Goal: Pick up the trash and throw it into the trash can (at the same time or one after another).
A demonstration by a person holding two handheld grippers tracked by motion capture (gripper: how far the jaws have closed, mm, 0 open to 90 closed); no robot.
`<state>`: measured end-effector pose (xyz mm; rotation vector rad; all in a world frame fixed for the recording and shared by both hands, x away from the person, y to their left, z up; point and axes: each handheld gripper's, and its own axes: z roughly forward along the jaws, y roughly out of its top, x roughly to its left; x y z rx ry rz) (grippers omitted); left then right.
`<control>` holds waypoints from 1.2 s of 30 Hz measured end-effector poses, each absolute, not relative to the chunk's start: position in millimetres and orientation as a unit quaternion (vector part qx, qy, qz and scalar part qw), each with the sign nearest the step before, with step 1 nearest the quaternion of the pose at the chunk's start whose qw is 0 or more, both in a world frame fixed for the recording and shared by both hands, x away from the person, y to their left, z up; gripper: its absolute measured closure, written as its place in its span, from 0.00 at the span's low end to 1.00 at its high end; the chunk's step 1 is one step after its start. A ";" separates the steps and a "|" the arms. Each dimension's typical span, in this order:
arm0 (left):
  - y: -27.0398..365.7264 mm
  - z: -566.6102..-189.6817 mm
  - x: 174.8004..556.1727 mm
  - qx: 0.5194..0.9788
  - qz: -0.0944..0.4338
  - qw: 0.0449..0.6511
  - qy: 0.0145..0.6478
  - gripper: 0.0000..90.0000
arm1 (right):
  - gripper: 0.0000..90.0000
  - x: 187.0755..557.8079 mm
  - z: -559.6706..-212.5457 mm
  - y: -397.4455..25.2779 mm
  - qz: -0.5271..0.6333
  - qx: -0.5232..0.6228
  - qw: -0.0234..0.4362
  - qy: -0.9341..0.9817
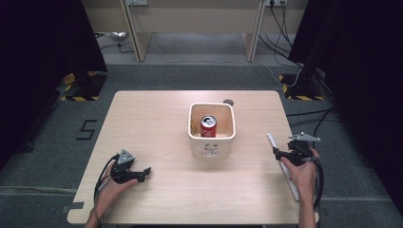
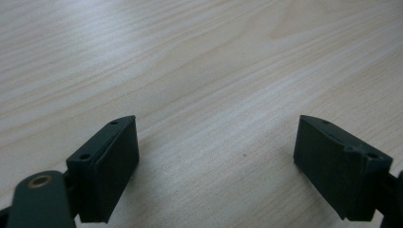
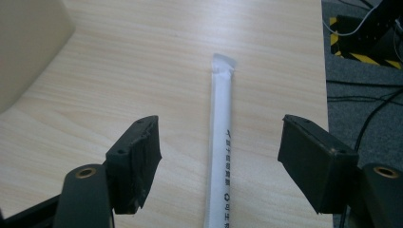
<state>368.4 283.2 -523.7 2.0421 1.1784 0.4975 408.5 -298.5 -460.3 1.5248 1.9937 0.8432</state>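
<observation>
The table (image 1: 157, 190) was a light wood-grain top with rounded corners, standing on grey floor. Near its middle, slightly toward the far edge, sat a cream square tub (image 1: 212, 142), and just behind the tub's far right corner lay a small dark round spot (image 1: 228, 101) in the surface. Along the right edge lay a long white paper-wrapped straw (image 3: 222, 156), running roughly parallel to that edge, printed with small dark characters, its far end crimped flat. The near left part of the top was bare wood.
</observation>
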 end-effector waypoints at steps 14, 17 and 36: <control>283.2 -523.8 368.4 0.791 0.193 0.358 0.457 0.16 | 0.49 422.0 -484.4 -302.1 0.284 0.566 0.230 0.739; 283.2 -523.7 368.4 0.791 0.193 0.358 0.457 0.16 | 0.51 425.0 -486.6 -301.3 0.282 0.564 0.231 0.741; 283.2 -523.7 368.4 0.791 0.193 0.358 0.457 0.16 | 0.84 436.4 -499.7 -300.1 0.283 0.564 0.224 0.743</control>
